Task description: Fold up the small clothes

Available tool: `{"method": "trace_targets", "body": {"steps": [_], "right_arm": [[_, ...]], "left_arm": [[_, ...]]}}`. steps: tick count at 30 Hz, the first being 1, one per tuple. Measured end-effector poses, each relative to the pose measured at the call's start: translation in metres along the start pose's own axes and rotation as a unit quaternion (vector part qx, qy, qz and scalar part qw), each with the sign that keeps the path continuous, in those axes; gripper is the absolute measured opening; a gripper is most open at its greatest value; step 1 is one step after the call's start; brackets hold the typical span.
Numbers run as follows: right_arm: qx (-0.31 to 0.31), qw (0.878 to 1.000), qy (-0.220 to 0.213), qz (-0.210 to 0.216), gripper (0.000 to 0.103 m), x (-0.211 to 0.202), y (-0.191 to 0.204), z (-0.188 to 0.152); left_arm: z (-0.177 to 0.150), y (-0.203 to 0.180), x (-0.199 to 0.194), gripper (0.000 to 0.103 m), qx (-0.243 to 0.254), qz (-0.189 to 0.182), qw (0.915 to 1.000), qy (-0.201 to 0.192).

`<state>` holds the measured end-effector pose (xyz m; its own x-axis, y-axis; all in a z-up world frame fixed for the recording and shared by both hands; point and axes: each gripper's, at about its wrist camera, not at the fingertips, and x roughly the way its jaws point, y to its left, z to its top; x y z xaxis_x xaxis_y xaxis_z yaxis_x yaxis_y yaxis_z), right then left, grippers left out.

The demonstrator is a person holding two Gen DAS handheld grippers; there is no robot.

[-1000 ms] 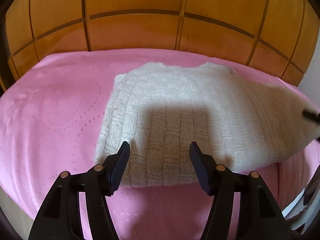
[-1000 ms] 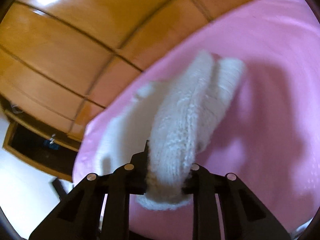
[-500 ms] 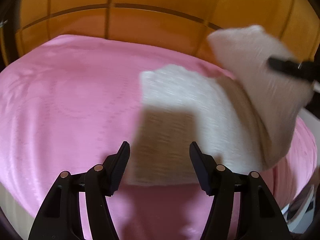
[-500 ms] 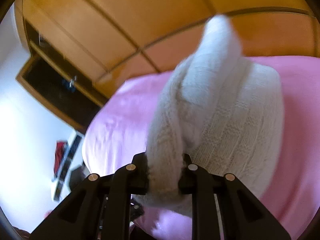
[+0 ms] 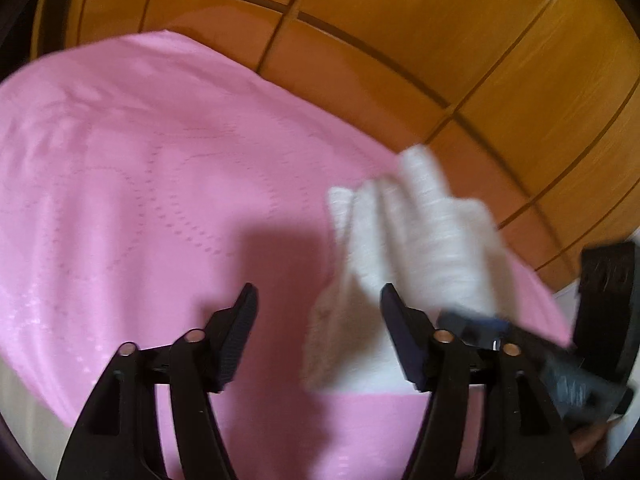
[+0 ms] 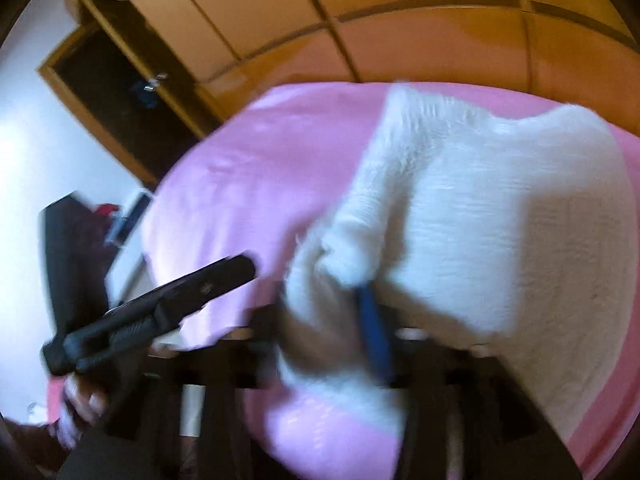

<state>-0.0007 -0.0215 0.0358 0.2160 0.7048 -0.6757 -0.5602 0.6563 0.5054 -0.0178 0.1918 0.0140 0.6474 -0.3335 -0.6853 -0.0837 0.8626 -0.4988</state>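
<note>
Left gripper [image 5: 318,312]: its jaws are standing wide apart with nothing between them, hovering over the pink cloth; it is also showing in the right wrist view as a dark blurred bar at the lower left [image 6: 160,312].

Right gripper [image 6: 320,336]: its own view is heavily blurred, yet white knit is sitting between the two fingers, and a blue pad [image 6: 374,332] is pressing against the fabric; it is gripping a bunched fold. In the left wrist view it is coming in from the lower right [image 5: 492,326], with the knit running up from its tip.

White knitted garment [image 6: 500,220]: it is lying on the pink cloth toward that cloth's right side, one part being lifted and draped from the right gripper, the rest spreading flat. In the left wrist view [image 5: 420,248] it is sitting just beyond the left gripper's right finger, smeared by motion.

Pink cloth [image 5: 160,180]: it is covering the work surface, showing a dotted embossed pattern.

Wooden panelled wall [image 5: 440,40]: it is standing behind the cloth.

Dark open compartment [image 6: 120,104]: it is showing at the upper left of the right wrist view.
</note>
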Motion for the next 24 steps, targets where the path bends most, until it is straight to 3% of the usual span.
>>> {"method": "trace_targets", "body": {"steps": [4,8,14,18,20,22,24], "right_arm": [[-0.004,1.000,-0.017,0.012,0.052,-0.020,0.002,-0.014],[0.020,0.999,-0.043,-0.015,0.053,-0.058,-0.022,-0.038],[0.105,0.988,-0.078,-0.083,0.054,-0.101,-0.079,-0.072],[0.140,0.981,-0.084,-0.105,0.054,-0.113,-0.103,-0.087],[0.145,0.979,-0.086,-0.111,0.054,-0.114,-0.105,-0.090],[0.145,0.979,-0.092,-0.110,0.054,-0.112,-0.105,-0.088],[0.138,0.979,-0.099,-0.112,0.054,-0.108,-0.102,-0.081]], "left_arm": [[0.013,-0.006,-0.001,0.070,-0.026,-0.054,0.9982,0.007],[0.027,-0.017,0.007,0.070,-0.031,-0.087,0.9953,0.028],[0.045,-0.045,0.043,0.073,-0.017,-0.089,0.9929,0.077],[0.049,-0.063,0.073,0.072,-0.003,-0.082,0.9906,0.110],[0.048,-0.070,0.085,0.062,0.010,-0.074,0.9897,0.123],[0.046,-0.076,0.095,0.038,0.024,-0.063,0.9886,0.135],[0.046,-0.082,0.101,0.024,0.035,-0.056,0.9881,0.139]]}}
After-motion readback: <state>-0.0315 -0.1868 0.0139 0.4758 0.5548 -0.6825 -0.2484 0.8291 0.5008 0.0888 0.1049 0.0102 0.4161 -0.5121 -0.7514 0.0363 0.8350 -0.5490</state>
